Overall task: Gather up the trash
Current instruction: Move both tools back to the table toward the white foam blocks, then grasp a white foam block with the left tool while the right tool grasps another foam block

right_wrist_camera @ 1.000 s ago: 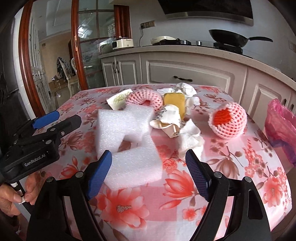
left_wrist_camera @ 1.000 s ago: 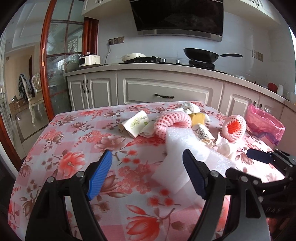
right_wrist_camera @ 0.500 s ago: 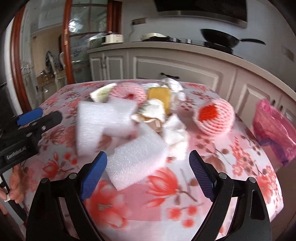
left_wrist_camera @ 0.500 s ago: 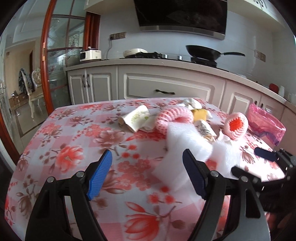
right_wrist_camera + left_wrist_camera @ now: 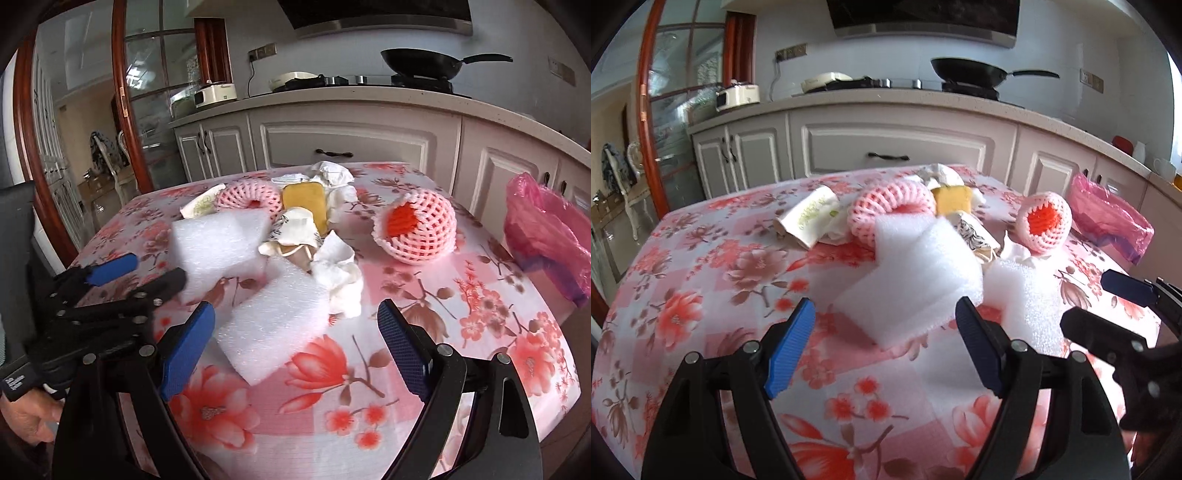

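Looking along my left gripper, I am holding its blue jaws wide and empty just short of a white foam block lying on the floral tablecloth, with a pink foam fruit net and pink bag beyond. Along my right gripper, jaws are likewise gaping empty before another foam slab, crumpled tissue lying just behind.

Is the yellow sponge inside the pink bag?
No, the yellow sponge lies on the table, while the pink bag hangs off its far right edge.
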The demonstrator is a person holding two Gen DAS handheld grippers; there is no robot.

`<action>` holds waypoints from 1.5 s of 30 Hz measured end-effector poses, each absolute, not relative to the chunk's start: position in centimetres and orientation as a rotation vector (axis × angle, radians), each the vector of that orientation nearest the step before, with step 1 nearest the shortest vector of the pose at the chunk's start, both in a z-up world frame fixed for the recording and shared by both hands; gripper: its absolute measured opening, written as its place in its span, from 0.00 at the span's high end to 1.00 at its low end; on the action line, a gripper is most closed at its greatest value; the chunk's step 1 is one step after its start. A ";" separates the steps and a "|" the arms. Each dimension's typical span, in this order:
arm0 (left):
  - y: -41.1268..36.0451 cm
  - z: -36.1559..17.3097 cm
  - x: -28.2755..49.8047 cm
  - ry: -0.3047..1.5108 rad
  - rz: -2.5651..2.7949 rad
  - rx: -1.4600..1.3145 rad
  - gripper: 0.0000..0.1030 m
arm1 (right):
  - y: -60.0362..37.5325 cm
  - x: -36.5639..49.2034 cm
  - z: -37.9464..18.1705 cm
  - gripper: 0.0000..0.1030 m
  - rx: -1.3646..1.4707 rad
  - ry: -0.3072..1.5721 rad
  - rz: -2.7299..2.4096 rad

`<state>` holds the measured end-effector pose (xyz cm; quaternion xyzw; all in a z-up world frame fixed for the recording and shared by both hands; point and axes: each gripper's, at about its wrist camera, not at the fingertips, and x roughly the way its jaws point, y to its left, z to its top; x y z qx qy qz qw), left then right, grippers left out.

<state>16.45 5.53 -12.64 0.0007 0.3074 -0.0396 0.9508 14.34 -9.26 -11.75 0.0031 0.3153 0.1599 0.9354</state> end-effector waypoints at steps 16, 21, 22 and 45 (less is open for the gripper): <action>2.2 -13.1 17.9 0.641 -0.219 0.084 0.25 | -14.1 16.0 -11.3 0.18 0.112 0.624 0.219; 3.2 -13.4 18.7 0.674 -0.213 0.024 0.20 | -14.5 16.0 -11.8 0.18 0.119 0.634 0.224; 3.3 -13.5 18.9 0.684 -0.228 -0.004 0.20 | -14.5 15.9 -11.9 0.18 0.118 0.636 0.227; 7.5 -13.0 12.3 0.665 -0.121 -0.142 0.34 | -9.1 13.4 -13.7 0.19 -0.043 0.702 0.317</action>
